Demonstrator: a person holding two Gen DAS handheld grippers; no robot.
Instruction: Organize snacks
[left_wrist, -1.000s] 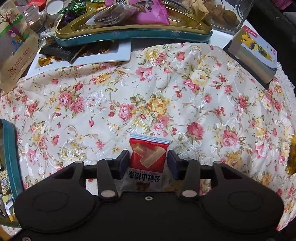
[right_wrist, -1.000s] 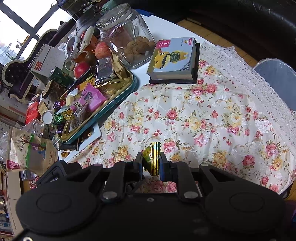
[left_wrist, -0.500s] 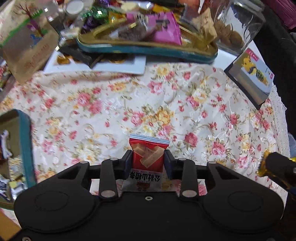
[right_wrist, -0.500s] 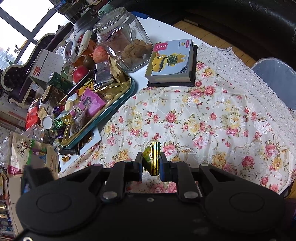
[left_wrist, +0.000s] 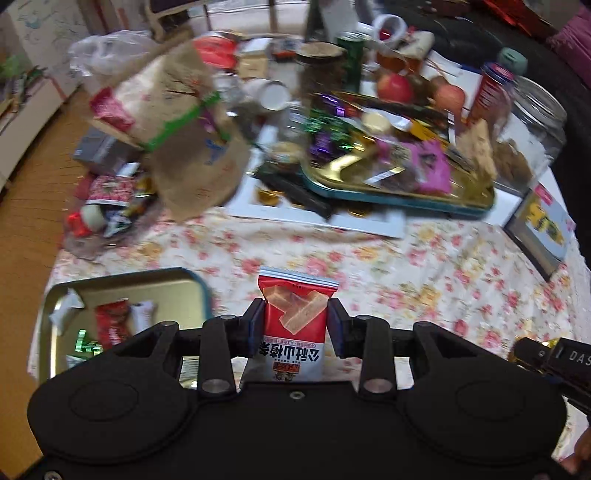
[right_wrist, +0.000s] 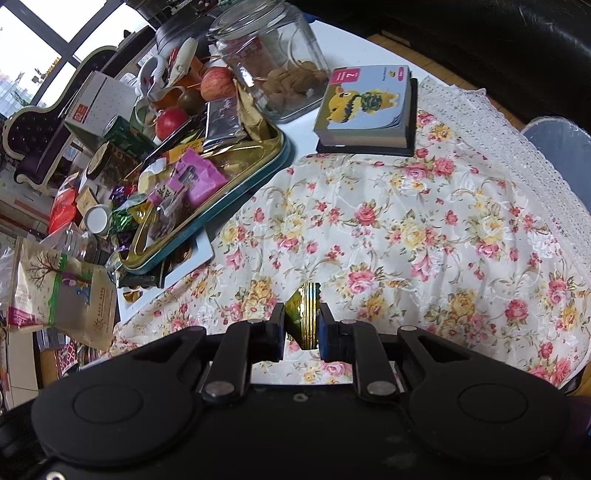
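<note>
Our left gripper (left_wrist: 294, 325), pinching the red snack packet (left_wrist: 294, 328), has swung left, so the small tray (left_wrist: 177, 284) now lies just beside it, ready for a drop. Our right gripper (right_wrist: 302, 326) stays clamped on the gold candy (right_wrist: 304, 314) above the desk (right_wrist: 424, 236).

Red-and-white snack packet (left_wrist: 294, 325); gold-foil candy (right_wrist: 305, 314); rose-floral tablecloth (right_wrist: 424, 236); teal-rimmed gold tray (left_wrist: 122, 284)

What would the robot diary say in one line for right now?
left hand-held gripper: shut on red-and-white snack packet | right hand-held gripper: shut on gold foil-wrapped candy | below: floral tablecloth
</note>
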